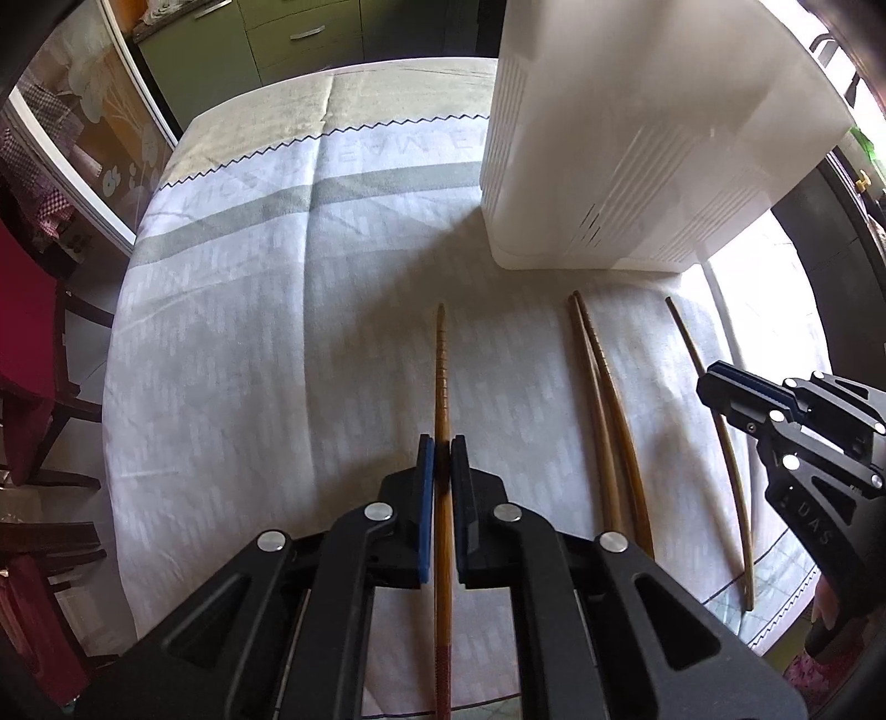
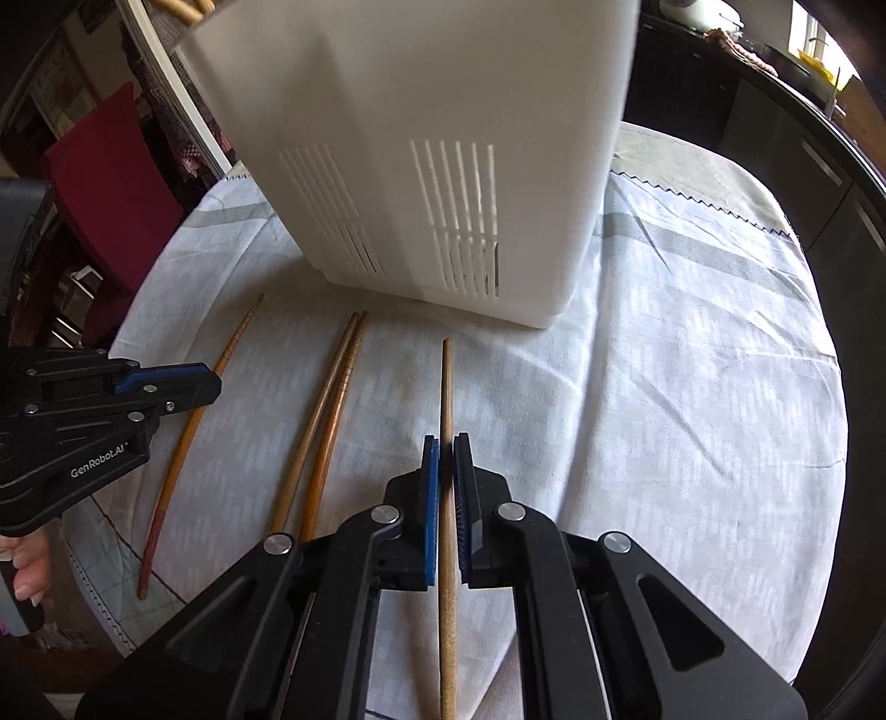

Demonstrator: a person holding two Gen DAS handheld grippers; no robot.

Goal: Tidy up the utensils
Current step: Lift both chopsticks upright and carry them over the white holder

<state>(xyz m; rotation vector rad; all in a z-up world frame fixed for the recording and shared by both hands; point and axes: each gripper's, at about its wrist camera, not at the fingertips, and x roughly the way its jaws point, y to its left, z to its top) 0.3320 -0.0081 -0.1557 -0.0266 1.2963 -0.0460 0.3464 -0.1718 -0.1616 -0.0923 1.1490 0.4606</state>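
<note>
Several brown wooden chopsticks lie on a white tablecloth in front of a tall white slotted utensil holder (image 1: 637,138), which also shows in the right wrist view (image 2: 432,166). My left gripper (image 1: 442,450) is shut on the leftmost chopstick (image 1: 441,365), low at the cloth. My right gripper (image 2: 446,448) is shut on the rightmost chopstick (image 2: 446,382). Each gripper shows in the other's view, the right gripper (image 1: 720,382) and the left gripper (image 2: 205,382). A pair of chopsticks (image 1: 603,399) lies between them, also in the right wrist view (image 2: 326,421).
The round table with its cloth (image 1: 249,332) fills both views. A red chair (image 1: 27,343) stands at the left edge. Green cabinets (image 1: 266,39) are behind the table. More wooden utensil ends (image 2: 183,8) stick out of the holder's top.
</note>
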